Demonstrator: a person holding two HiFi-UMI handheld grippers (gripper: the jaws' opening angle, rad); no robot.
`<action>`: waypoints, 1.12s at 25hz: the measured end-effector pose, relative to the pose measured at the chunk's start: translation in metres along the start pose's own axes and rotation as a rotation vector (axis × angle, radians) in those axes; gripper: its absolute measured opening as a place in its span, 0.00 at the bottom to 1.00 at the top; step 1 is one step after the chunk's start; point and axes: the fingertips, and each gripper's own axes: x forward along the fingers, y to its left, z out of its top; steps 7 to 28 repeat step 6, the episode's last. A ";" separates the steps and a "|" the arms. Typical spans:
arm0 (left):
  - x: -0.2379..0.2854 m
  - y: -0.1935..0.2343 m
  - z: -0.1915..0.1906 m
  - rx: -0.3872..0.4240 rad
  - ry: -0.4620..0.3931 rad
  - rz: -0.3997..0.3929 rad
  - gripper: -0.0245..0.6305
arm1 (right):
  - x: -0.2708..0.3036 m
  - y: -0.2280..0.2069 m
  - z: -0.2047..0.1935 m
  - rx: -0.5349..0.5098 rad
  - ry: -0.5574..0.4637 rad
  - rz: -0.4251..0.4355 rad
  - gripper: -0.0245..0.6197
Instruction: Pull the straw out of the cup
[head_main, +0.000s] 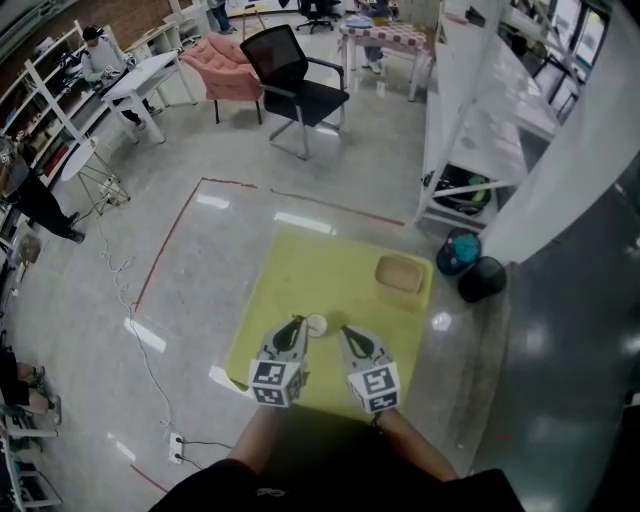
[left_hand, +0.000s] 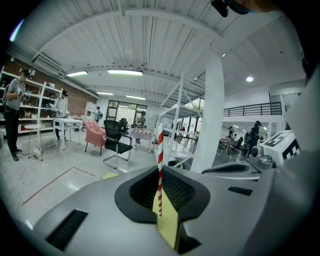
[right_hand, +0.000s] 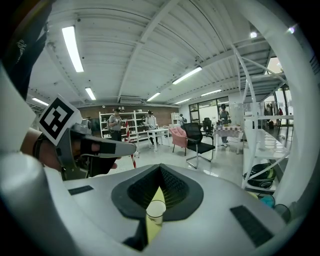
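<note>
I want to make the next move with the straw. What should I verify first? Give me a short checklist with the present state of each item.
1. Left gripper shut on the straw: ok, the straw stands upright between its jaws.
2. Straw's lower end free of the cup: ok, the cup shows no straw in it.
3. Right gripper holding the cup: ok, its pads seem to lie against the cup's sides.
4. Cup upright on the yellow mat: ok.
5. Liquid in the cup: cannot tell.
</note>
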 end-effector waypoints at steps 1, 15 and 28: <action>0.000 0.000 0.000 0.000 0.001 0.000 0.13 | 0.000 0.000 0.000 0.002 -0.001 -0.001 0.06; -0.005 0.002 -0.002 -0.002 0.009 0.001 0.13 | -0.002 0.005 0.000 0.004 0.003 -0.003 0.06; -0.005 0.002 -0.002 -0.002 0.009 0.001 0.13 | -0.002 0.005 0.000 0.004 0.003 -0.003 0.06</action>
